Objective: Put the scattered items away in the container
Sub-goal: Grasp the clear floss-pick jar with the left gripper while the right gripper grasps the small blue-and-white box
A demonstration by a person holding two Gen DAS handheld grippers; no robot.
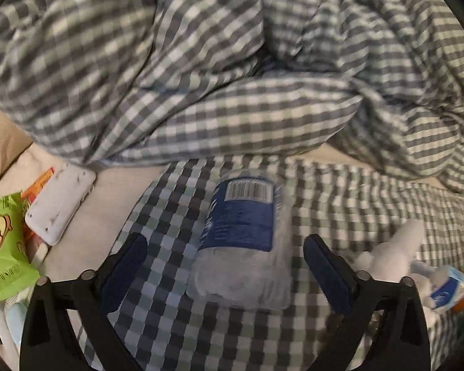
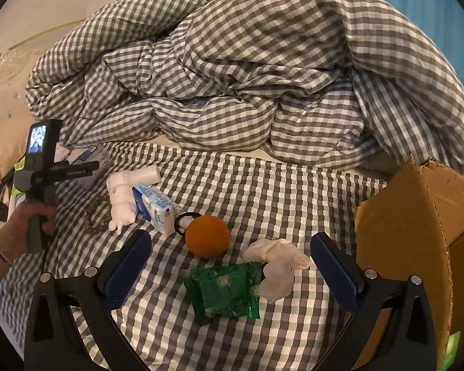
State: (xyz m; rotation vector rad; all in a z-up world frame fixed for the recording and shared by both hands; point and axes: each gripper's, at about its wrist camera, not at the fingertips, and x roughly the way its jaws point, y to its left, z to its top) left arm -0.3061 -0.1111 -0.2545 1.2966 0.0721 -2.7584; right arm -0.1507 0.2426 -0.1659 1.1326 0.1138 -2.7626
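Jaws wide on both: left gripper [image 1: 225, 266] straddles the pack [image 1: 241, 241], right gripper [image 2: 231, 261] over the wrapper [image 2: 224, 292], box [image 2: 417, 247] beside.

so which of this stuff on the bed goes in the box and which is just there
For the job: cardboard box, water bottle, orange ball, green packet, crumpled tissue, white figurine, small carton.
Just there: checked duvet, bedsheet.
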